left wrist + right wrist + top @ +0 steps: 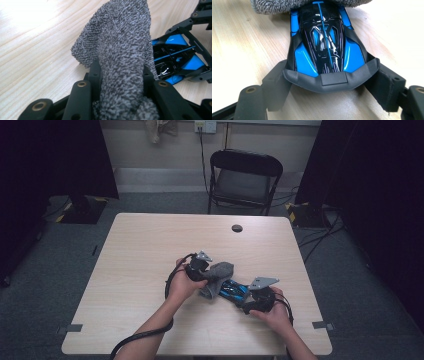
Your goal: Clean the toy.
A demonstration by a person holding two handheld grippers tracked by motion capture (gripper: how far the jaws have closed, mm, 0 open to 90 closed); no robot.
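While the right gripper [329,82] is clamping the car [325,47] at lower centre of the worktop [150,250], the left gripper [120,82] is pinching the cloth [122,47] against it; wiping looks underway, unfinished.

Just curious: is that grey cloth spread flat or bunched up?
Bunched up: the grey cloth is pinched between the left gripper's jaws, draping over the toy car's front.

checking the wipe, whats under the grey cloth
The grey cloth, clamped in the left gripper, drapes over one end of the blue and black toy car. That end is hidden.
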